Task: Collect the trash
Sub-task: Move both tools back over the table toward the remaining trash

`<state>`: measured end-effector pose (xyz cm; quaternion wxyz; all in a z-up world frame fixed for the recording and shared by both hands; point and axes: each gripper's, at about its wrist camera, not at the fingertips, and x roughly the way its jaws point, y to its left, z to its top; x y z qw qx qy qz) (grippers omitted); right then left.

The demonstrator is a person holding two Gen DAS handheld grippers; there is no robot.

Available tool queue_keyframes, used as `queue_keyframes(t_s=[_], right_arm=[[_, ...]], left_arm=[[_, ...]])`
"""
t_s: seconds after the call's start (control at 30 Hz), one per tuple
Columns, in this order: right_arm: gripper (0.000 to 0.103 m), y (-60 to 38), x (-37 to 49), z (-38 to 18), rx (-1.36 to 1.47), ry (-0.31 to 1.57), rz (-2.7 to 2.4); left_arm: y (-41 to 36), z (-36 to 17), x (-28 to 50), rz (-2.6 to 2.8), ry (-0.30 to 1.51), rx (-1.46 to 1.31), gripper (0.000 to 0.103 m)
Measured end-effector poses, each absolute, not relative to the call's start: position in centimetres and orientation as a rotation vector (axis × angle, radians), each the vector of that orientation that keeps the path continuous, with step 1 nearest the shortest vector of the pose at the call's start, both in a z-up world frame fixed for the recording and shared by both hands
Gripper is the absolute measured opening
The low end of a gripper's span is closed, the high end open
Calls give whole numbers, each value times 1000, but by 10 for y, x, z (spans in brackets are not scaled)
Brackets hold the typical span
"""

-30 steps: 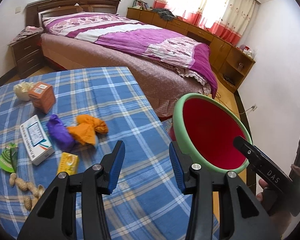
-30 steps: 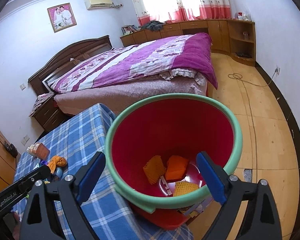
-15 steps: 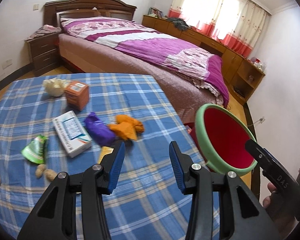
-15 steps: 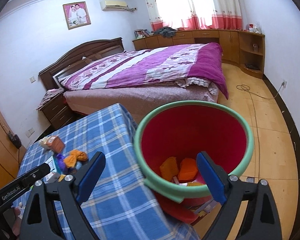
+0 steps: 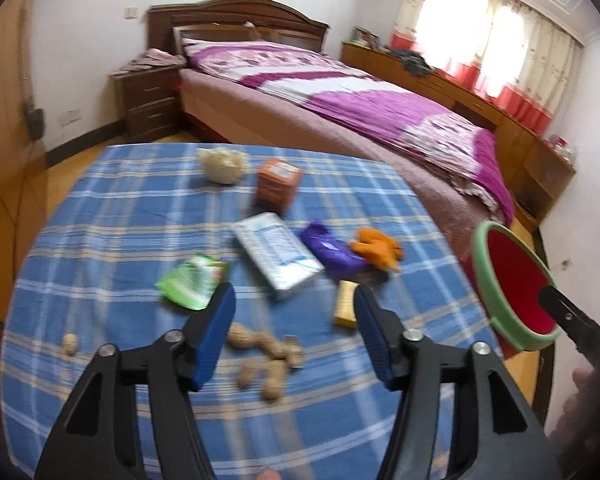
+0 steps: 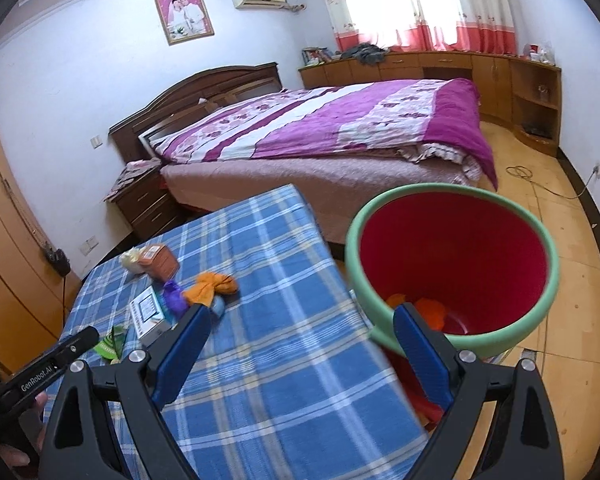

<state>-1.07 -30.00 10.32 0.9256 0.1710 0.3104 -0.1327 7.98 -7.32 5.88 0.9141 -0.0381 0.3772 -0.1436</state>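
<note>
Trash lies scattered on the blue plaid tablecloth [image 5: 112,216]: peanuts [image 5: 266,354], a green wrapper [image 5: 190,280], what looks through blur like a medicine box [image 5: 278,256]. Off its right edge stands the red bin [image 6: 452,264]. Left gripper [image 5: 294,334] jaws are opening, empty, above the peanuts; right gripper [image 6: 300,346] gapes empty.

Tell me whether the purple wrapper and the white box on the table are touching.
Apart. The left wrist view shows a strip of blue plaid cloth between the purple wrapper and the white box, though the frame is motion-blurred.
</note>
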Motion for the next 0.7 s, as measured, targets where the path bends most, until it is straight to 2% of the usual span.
queue_keyframes(t_s=[0.07,0.17,0.27,0.37,0.7], right_arm=[[94,-293,-9,100,345,648,-261],[94,-287,-6,95,342,664,-247],[95,-283,-2,89,343,684,-239],[95,-280,1,84,347,703,-231],[95,-275,12,72,350,752,-223]], left_arm=[[-59,56,81,-255,771,-82,64],[-41,50,85,-207,772,-93,80],[-27,43,89,-175,780,-95,82],[-22,35,95,-164,804,-85,89],[-33,10,130,-198,884,-66,89]])
